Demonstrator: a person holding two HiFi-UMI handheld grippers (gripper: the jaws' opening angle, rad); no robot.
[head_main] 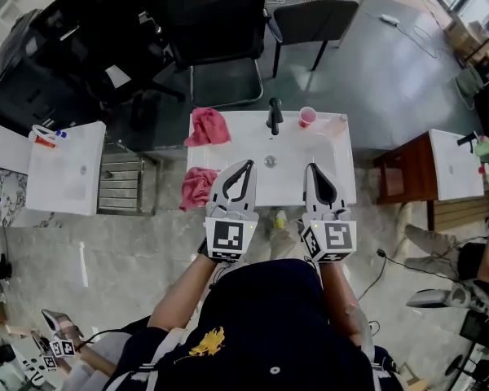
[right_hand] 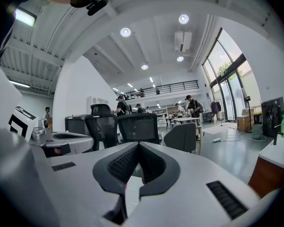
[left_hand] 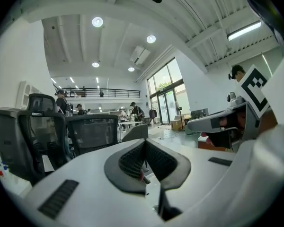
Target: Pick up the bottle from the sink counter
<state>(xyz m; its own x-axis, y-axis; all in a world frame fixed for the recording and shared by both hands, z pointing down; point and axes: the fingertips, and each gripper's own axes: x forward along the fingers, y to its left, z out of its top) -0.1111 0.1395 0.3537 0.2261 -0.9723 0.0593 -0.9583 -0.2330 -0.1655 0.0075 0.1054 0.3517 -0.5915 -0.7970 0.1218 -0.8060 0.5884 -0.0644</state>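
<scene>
The bottle, a pale see-through shape too faint to read further, sits at the far right corner of the white sink counter near the pink cup, well ahead of the right claw and the left claw, both pinched together on nothing.

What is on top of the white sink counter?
A black faucet, a pink cup, a red cloth and, faintly, a clear bottle. The left tool and right tool cover part of its front.
</scene>
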